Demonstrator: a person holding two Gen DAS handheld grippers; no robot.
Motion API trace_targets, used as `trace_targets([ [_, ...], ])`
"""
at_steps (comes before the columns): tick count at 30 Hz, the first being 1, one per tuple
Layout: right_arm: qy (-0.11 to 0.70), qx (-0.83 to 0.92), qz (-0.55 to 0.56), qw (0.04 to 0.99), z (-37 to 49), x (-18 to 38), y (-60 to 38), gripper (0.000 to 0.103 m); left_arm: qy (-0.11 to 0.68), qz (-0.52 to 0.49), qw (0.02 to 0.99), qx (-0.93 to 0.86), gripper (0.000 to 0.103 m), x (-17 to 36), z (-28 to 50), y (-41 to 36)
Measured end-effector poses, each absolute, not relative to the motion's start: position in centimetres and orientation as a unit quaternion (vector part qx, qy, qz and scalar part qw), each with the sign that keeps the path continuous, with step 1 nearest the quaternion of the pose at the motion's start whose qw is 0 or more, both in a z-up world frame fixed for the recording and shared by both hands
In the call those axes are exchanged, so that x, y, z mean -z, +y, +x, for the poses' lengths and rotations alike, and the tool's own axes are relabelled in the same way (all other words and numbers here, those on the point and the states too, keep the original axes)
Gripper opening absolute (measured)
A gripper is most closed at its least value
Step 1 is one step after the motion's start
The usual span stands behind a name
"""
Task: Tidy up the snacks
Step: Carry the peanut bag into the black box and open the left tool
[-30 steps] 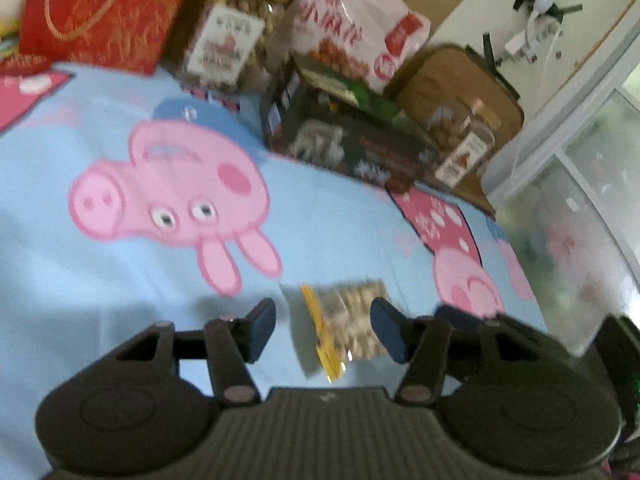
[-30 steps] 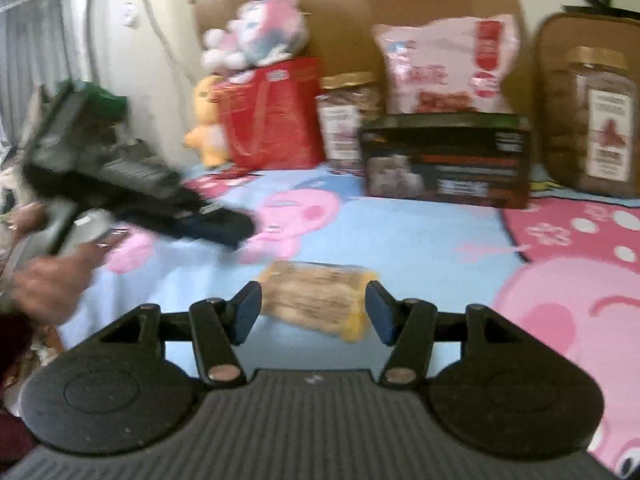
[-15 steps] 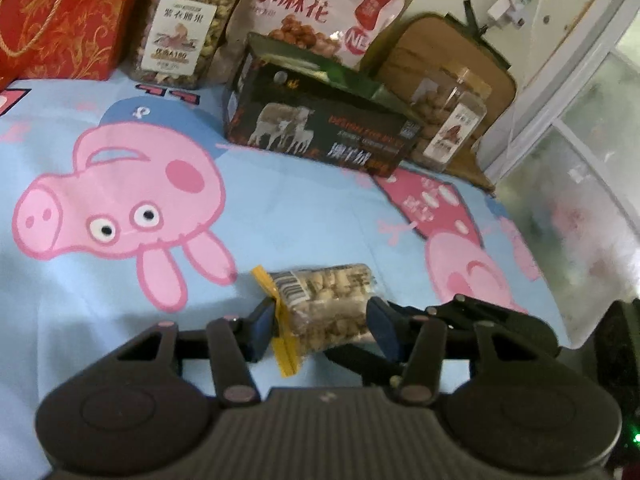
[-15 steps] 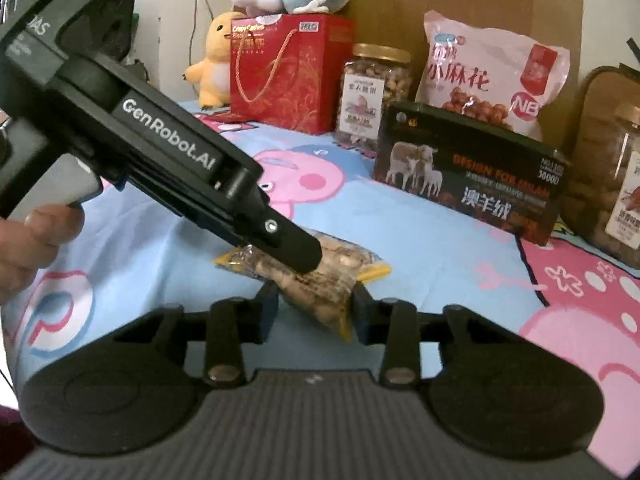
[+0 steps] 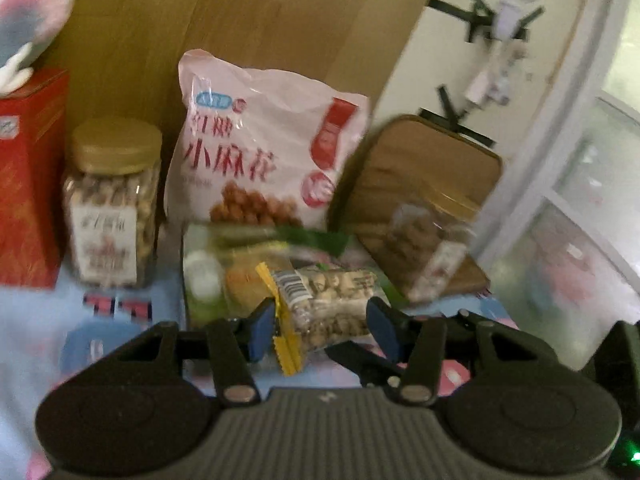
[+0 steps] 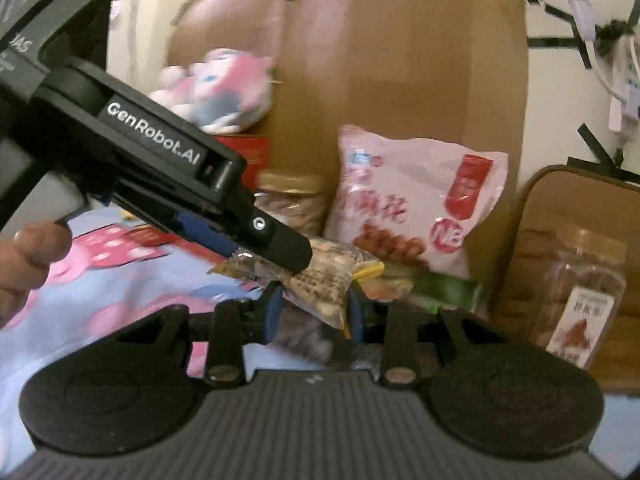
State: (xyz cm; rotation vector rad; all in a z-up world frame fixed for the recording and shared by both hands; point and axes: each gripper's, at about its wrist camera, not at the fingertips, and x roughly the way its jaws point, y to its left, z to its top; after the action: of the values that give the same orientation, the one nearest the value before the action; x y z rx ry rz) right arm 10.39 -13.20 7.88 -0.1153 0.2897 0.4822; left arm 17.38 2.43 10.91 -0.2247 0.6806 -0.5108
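Both grippers are pinching the same small clear packet of nuts (image 5: 330,308): the left gripper (image 5: 320,326) is pressing its blue pads against the packet's two ends, and the right gripper (image 6: 314,312) is squeezing the packet's body, its jaws having just been closing on it. The packet is hanging in the air in front of the green box (image 5: 224,272), clear of the blue cartoon-pig sheet (image 5: 24,336). Behind the box, a pink snack bag (image 5: 260,160) is leaning against a cardboard panel (image 5: 240,20), with a gold-lidded jar (image 5: 112,204) on the left and another jar (image 6: 580,296) resting against a brown cushion (image 5: 420,168) on the right. A person's hand (image 6: 28,260) is gripping the left tool's handle.
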Motion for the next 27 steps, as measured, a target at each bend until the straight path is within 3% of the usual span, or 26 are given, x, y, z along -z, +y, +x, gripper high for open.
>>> trace_targets([
  [6, 0.195, -0.234, -0.053, 0.951, 17.6, -5.9, -12.4, 0.039, 0.362, -0.104, 0.904, 0.2, 0.053, -8.0, 22.7, 2.1],
  [10, 0.182, -0.244, 0.006, 0.952, 17.2, -5.8, -14.2, 0.056, 0.347, -0.13, 0.905, 0.211, 0.056, -7.8, 22.2, 4.0],
  [19, 0.155, -0.231, 0.109, 0.954, 13.3, -7.5, -17.9, 0.057, 0.298, -0.135, 0.925, 0.192, 0.056, -11.5, 16.5, 5.0],
  [27, 0.198, -0.189, 0.195, 0.942, 4.7, -3.8, -19.6, 0.057, 0.327, -0.052, 0.938, 0.105, 0.056, -8.2, 7.2, 2.6],
])
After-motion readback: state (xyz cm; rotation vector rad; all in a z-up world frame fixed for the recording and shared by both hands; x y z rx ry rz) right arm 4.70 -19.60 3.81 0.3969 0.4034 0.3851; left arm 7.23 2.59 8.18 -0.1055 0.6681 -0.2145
